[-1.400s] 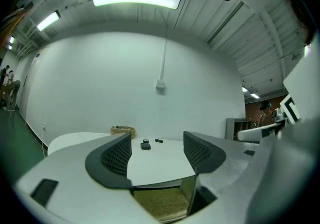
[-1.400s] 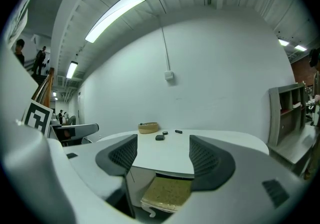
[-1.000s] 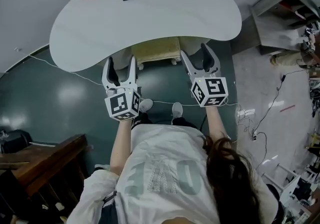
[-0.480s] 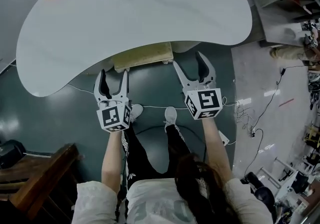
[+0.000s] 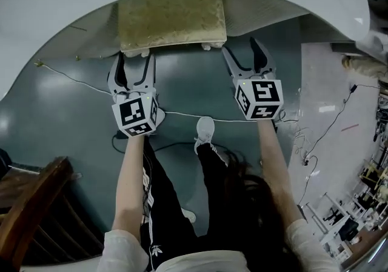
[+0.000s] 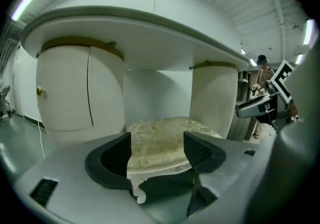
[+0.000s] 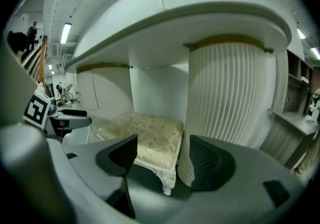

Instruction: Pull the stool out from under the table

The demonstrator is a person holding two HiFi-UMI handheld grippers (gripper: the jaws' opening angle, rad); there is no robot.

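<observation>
Lowered since a second ago: left hand-held gripper (image 5: 132, 65) and right hand-held gripper (image 5: 242, 53), each with jaws wide apart and nothing between the pads, near the front corners of the stool (image 5: 173, 17). Stool, cream upholstered seat, carved white legs, stands tucked under the white bench (image 5: 48, 10).

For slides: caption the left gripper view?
Open left tongs frame cream cushioned stool under white table.
</observation>
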